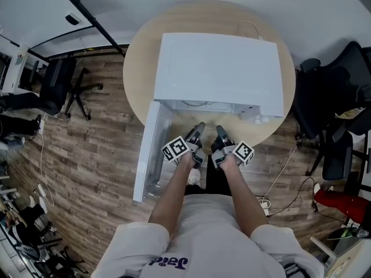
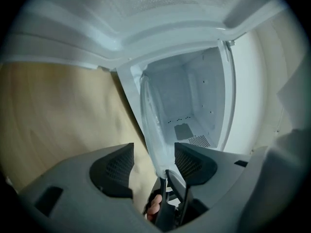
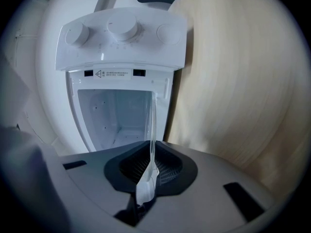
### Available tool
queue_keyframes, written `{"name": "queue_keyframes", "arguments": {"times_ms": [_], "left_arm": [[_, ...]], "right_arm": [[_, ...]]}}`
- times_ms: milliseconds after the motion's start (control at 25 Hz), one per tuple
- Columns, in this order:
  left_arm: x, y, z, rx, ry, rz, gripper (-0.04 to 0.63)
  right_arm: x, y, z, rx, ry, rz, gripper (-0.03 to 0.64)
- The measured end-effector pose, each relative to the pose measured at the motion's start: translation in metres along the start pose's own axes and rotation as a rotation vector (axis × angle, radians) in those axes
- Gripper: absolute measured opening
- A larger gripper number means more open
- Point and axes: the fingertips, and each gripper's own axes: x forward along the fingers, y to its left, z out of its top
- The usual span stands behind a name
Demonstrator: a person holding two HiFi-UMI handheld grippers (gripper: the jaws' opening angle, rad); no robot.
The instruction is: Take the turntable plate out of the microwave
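Nearest to us, in the head view, two bare forearms reach out from a white shirt (image 1: 203, 225), one gripper in each hand, side by side. The right gripper (image 3: 150, 166) has its jaws clenched on the rim of the clear glass turntable plate (image 3: 151, 130), which we see edge-on, running parallel to the cavity's floor. The left gripper (image 2: 154, 161) is released: its dark pads (image 2: 119, 166) stand wide apart with the plate's rim (image 2: 153, 125) passing between them, closer to one pad than the other. The plate reaches from the jaws towards the mouth of the microwave (image 1: 220, 71); we cannot quite tell whether its far edge has cleared the opening. The door (image 1: 149, 149) hangs open on the left. In the right gripper view three round knobs (image 3: 123, 28) sit on the control panel beside the empty white cavity. The microwave rests on a round, pale wooden table (image 1: 139, 68), and beyond it lie a plank floor (image 1: 87, 143) and a black office chair (image 1: 64, 86).
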Motion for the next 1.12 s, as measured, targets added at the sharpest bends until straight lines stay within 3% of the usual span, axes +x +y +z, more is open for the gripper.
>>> {"name": "queue_keyframes", "arguments": {"times_ms": [160,400,640,880,1040,1120], "left_arm": [[0.012,0.002,-0.006,-0.112,0.002,-0.058,0.250],[0.021,0.003,0.007,-0.214,-0.074,-0.105,0.249],[0.029,-0.002,0.017,-0.256,-0.098,-0.130,0.209],[0.031,0.005,0.017,-0.266,-0.120,-0.109,0.048],[0.029,0.004,0.016,-0.292,-0.114,-0.134,0.040],[0.026,0.004,0.015,-0.270,-0.110,-0.139,0.037]], "right_arm": [[-0.007,-0.004,0.001,-0.009,0.011,-0.002,0.038],[-0.016,-0.005,-0.003,-0.012,0.034,0.006,0.038],[-0.021,-0.008,-0.002,-0.023,0.048,0.028,0.038],[-0.024,-0.009,-0.002,-0.022,0.067,0.021,0.039],[-0.024,-0.008,-0.004,-0.014,0.086,0.025,0.038],[-0.025,-0.007,-0.006,-0.012,0.104,0.023,0.040]]}}
